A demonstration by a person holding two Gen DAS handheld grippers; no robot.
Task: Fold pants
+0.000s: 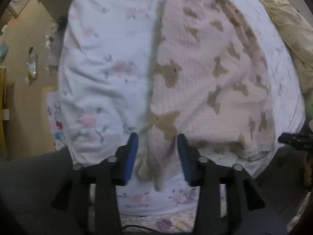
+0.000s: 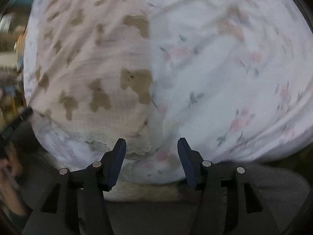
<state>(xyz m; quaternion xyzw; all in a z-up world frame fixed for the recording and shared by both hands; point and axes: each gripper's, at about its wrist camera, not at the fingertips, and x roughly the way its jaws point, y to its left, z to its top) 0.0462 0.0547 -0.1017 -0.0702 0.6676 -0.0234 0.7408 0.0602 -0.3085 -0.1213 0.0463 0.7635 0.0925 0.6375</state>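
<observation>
Pale pink pants [image 1: 205, 74] with tan bear prints lie lengthwise on a white floral bedsheet [image 1: 101, 58]. In the left wrist view a bunched hem corner of the pants [image 1: 156, 156] sits between the blue pads of my left gripper [image 1: 157, 139], whose jaws stand apart around it. In the right wrist view the pants [image 2: 93, 64] fill the left half, with a lace-trimmed hem [image 2: 117, 145] at the near edge. My right gripper [image 2: 151, 143] is open over the hem's right corner and the sheet [image 2: 225, 68], holding nothing.
A beige quilt [image 1: 283, 23] lies bunched at the far right of the bed. A floor with scattered small items [image 1: 31, 62] is off the bed's left side. The other gripper's dark tip [image 2: 21, 117] shows at the pants' left edge.
</observation>
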